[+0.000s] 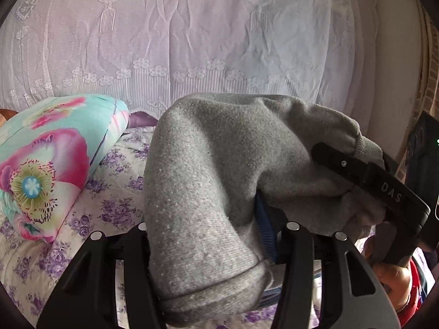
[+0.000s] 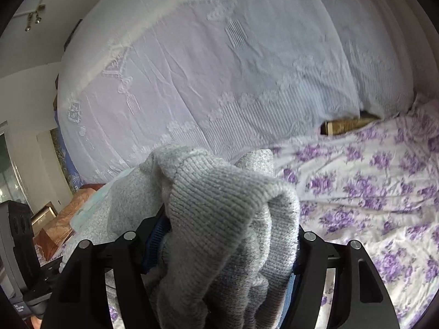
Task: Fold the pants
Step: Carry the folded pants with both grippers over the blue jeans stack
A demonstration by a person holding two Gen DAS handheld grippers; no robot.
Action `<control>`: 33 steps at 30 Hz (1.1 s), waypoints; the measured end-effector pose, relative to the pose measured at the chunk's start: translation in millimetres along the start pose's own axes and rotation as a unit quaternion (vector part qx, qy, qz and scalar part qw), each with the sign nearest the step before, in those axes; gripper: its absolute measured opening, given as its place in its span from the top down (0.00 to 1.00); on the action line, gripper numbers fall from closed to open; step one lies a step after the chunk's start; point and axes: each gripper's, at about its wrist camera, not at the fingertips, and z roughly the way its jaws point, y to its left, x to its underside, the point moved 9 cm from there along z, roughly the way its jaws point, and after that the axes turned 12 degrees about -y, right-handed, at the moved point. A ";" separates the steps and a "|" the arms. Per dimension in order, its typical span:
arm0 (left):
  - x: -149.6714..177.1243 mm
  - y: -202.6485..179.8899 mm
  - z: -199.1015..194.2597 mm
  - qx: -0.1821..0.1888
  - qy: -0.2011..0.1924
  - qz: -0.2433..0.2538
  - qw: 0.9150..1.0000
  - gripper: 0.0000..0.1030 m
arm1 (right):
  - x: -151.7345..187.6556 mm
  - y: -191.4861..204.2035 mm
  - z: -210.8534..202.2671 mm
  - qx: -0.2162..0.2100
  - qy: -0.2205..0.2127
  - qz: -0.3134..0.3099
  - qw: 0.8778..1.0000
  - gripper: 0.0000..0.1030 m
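Observation:
The grey sweatpants (image 1: pixel 219 170) are lifted above the bed. My left gripper (image 1: pixel 211 246) is shut on the pants; a hemmed leg end hangs down between its black jaws. My right gripper (image 2: pixel 219 235) is shut on the ribbed grey waistband of the pants (image 2: pixel 219 205), which bunches over and hides its fingertips. The right gripper's black body (image 1: pixel 384 192) shows in the left wrist view at the right, pressed against the cloth. The left gripper's body (image 2: pixel 19 246) shows at the left edge of the right wrist view.
The bed has a white sheet with purple flowers (image 2: pixel 370 192). A folded floral quilt in teal and pink (image 1: pixel 55 159) lies at the left. A white lace curtain (image 1: pixel 192 41) hangs behind the bed. A wooden piece (image 2: pixel 345 126) sits at the curtain's foot.

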 end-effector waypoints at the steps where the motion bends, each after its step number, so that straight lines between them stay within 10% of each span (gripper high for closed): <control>1: 1.2 0.7 4.5 0.001 0.005 -0.004 1.000 0.52 | 1.7 -1.9 3.2 0.000 0.003 -0.001 1.000 0.32; 5: 12.0 22.5 16.1 0.006 0.039 -0.058 0.998 0.52 | 13.5 -0.1 19.0 -0.001 0.026 -0.021 0.999 0.31; 10: 44.1 39.1 34.7 -0.017 0.074 -0.083 0.994 0.18 | 40.9 -35.5 43.6 0.018 0.074 0.012 0.997 0.13; 15: 39.5 45.0 31.9 -0.015 0.079 -0.096 0.992 0.14 | 44.0 -47.2 45.3 0.009 0.100 0.059 0.993 0.04; 25: -22.2 46.4 -23.1 -0.081 -0.053 -0.028 0.995 0.15 | -29.8 -25.1 -21.4 0.068 -0.065 -0.028 0.995 0.04; 30: -7.2 28.9 -6.4 -0.054 -0.021 -0.006 0.998 0.15 | -32.9 32.5 -33.8 0.044 -0.112 -0.143 0.982 0.49; 33: 26.1 23.8 20.3 -0.067 0.032 0.033 0.997 0.10 | 4.1 25.6 9.7 0.063 -0.033 -0.184 0.980 0.63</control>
